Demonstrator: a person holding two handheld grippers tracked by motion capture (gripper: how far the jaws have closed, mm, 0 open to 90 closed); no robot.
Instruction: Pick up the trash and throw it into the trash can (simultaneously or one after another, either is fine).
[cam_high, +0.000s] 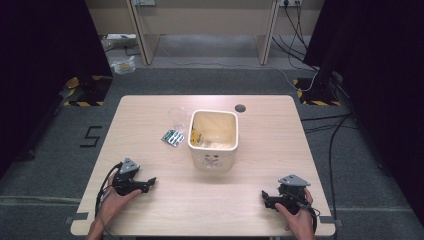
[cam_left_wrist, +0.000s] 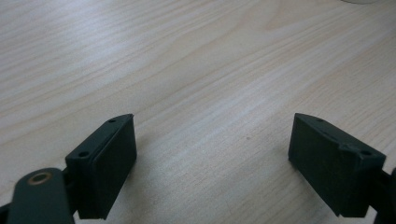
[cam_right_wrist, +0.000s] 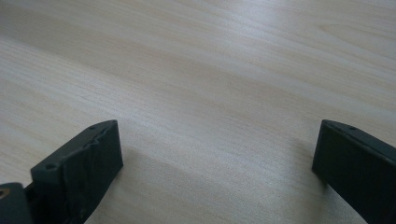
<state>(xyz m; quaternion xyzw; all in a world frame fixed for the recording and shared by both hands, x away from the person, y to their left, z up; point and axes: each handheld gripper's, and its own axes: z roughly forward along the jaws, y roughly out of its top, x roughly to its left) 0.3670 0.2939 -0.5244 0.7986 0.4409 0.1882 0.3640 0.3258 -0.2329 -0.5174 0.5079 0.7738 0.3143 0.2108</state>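
Currently both tools, left tool (cam_high: 151, 181) and right tool (cam_high: 263, 195), rest open and empty on the desk (cam_high: 260, 150); next, likely reach the blister pack (cam_high: 173, 137) at 11 o'clock of the bin (cam_high: 214, 159).

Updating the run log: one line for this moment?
left gripper: open, empty | right gripper: open, empty | blister pack: beside bin | cup: upright

A light wooden table (cam_high: 270, 165) is placed on a grey carpet floor (cam_high: 45, 165). Black curtains (cam_high: 40, 45) are hung at both sides. Beyond the table, wooden furniture legs (cam_high: 142, 35) and cables (cam_high: 295, 30) are seen.
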